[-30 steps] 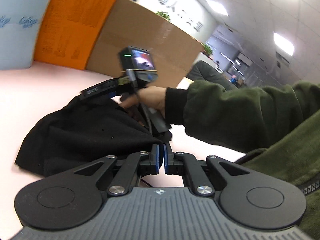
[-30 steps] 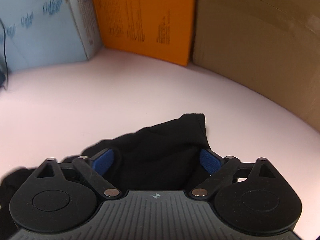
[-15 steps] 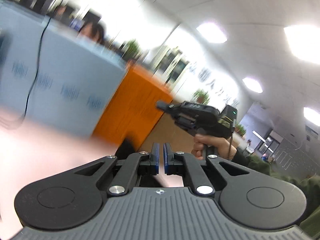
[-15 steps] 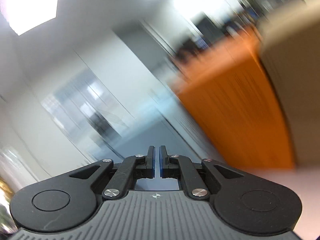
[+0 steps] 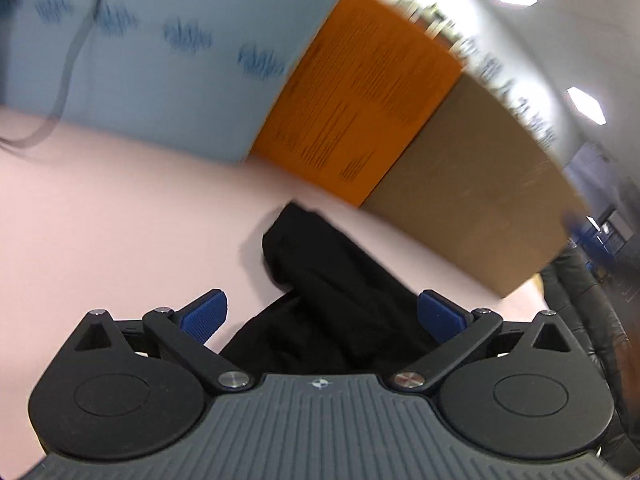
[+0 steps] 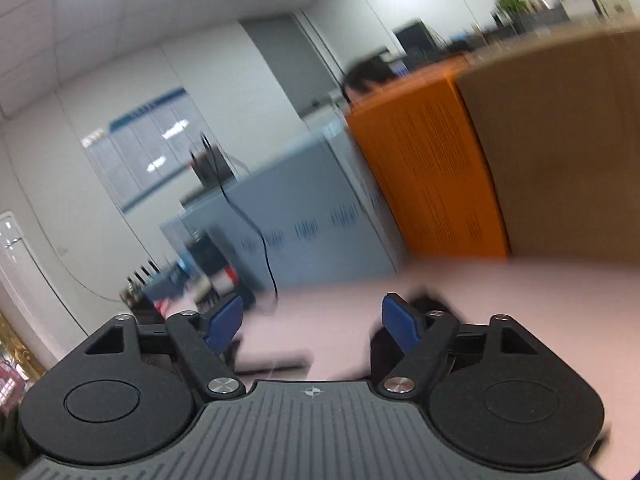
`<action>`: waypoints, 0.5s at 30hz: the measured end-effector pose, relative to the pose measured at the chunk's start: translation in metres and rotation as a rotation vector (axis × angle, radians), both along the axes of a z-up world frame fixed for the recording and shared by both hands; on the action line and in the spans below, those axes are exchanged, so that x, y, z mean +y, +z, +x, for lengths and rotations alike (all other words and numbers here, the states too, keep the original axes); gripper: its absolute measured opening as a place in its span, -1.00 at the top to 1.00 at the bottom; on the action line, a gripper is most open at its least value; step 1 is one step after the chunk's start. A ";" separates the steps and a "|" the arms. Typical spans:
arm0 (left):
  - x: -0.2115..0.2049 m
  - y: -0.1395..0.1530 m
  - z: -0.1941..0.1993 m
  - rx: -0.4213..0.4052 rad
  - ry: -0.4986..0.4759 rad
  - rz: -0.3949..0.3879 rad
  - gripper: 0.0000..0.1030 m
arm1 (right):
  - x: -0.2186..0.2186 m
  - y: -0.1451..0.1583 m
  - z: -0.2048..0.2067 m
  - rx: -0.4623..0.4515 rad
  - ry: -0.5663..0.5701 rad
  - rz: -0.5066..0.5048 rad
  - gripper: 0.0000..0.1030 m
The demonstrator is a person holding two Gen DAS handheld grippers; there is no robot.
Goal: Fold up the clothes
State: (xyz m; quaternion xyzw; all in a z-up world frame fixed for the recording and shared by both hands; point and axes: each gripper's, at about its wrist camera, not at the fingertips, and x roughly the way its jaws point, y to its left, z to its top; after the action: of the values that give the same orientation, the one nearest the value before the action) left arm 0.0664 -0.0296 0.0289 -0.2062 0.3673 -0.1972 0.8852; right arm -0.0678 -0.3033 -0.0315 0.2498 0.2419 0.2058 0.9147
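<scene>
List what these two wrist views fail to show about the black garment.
- Garment, left wrist view: its near part is hidden behind the left tongs, so how far it is folded cannot be told.
- Right wrist view: motion blur; only a dark smear past the right tongs.

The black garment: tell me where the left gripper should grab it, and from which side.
Probably the rounded far end of the black garment, where the folded cloth makes a thick free edge on the pink table. Come at it from its bare left side. The left gripper, jaws just opened wide, has cloth between them but unpinched.
</scene>
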 end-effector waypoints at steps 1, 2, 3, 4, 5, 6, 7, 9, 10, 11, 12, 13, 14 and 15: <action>-0.010 -0.007 0.014 0.029 -0.010 0.008 -0.99 | 0.003 -0.016 -0.010 0.041 -0.018 0.031 -0.51; -0.020 -0.013 0.028 0.051 -0.029 0.022 -0.99 | -0.001 -0.029 -0.025 0.073 -0.054 0.079 -0.53; -0.028 -0.021 0.040 0.072 -0.050 0.043 -0.99 | -0.007 -0.041 -0.045 0.100 -0.105 0.131 -0.59; -0.037 -0.028 0.049 0.094 -0.069 0.069 -0.99 | -0.012 -0.051 -0.061 0.122 -0.165 0.179 -0.61; -0.045 -0.035 0.058 0.116 -0.088 0.096 -0.94 | -0.018 -0.059 -0.075 0.141 -0.229 0.221 -0.64; -0.053 -0.039 0.063 0.124 -0.107 0.110 -0.81 | -0.024 -0.066 -0.087 0.161 -0.291 0.254 -0.64; -0.059 -0.041 0.064 0.115 -0.127 0.108 -0.24 | -0.031 -0.071 -0.095 0.178 -0.344 0.279 -0.65; -0.070 -0.046 0.065 0.098 -0.168 0.104 0.52 | -0.042 -0.073 -0.108 0.182 -0.416 0.290 -0.68; -0.074 -0.046 0.066 0.088 -0.181 0.090 0.77 | -0.047 -0.073 -0.113 0.179 -0.446 0.289 -0.70; -0.071 -0.041 0.066 0.069 -0.175 0.064 0.81 | -0.053 -0.072 -0.115 0.176 -0.464 0.289 -0.72; -0.066 -0.035 0.067 0.042 -0.154 0.040 0.82 | -0.056 -0.072 -0.114 0.175 -0.469 0.296 -0.72; -0.056 -0.026 0.067 0.012 -0.120 0.014 0.83 | -0.059 -0.072 -0.112 0.174 -0.470 0.302 -0.72; -0.040 -0.014 0.068 -0.021 -0.070 -0.015 0.83 | -0.059 -0.072 -0.108 0.172 -0.461 0.307 -0.72; -0.025 -0.002 0.068 -0.054 -0.019 -0.043 0.84 | -0.057 -0.073 -0.105 0.168 -0.450 0.307 -0.72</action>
State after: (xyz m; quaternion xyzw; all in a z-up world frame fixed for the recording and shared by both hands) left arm 0.1347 -0.0548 0.0271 -0.2165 0.3409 -0.2190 0.8882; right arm -0.1724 -0.3604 -0.1041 0.4491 0.2212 0.0102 0.8656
